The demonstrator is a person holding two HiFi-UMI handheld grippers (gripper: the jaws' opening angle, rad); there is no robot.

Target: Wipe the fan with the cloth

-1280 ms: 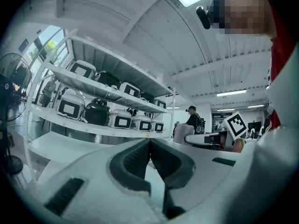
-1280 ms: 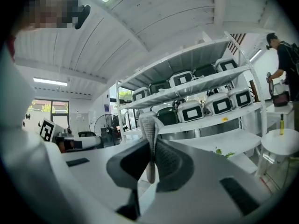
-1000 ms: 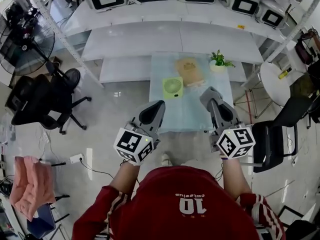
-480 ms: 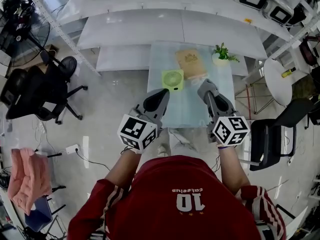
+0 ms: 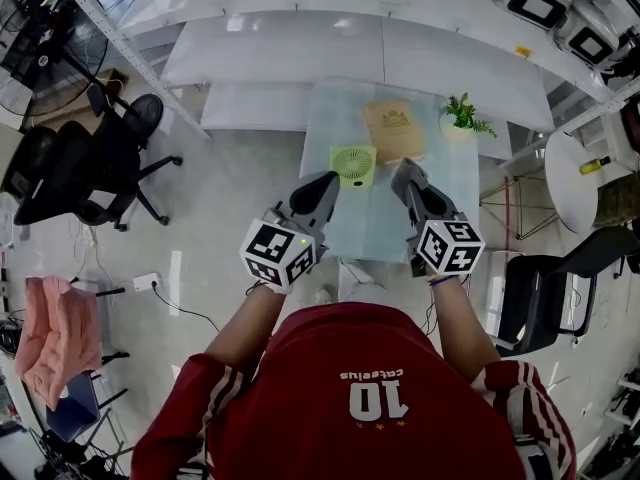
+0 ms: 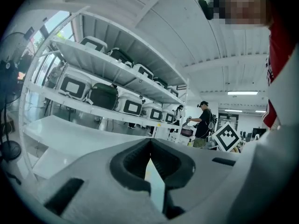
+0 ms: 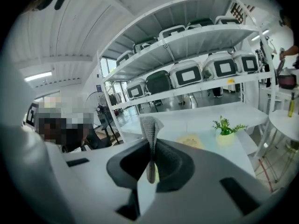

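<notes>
Left gripper (image 5: 327, 182) and right gripper (image 5: 401, 172) hover over the table (image 5: 375, 230) with jaws pressed together, near the green fan (image 5: 352, 164) and tan cloth (image 5: 393, 130). The shirt (image 5: 300, 388) reads "10".

white 10 on the back of the red shirt (image 5: 300, 388), reads upside down from the head cam, small word above it too tiny to read, nothing else legible
</notes>
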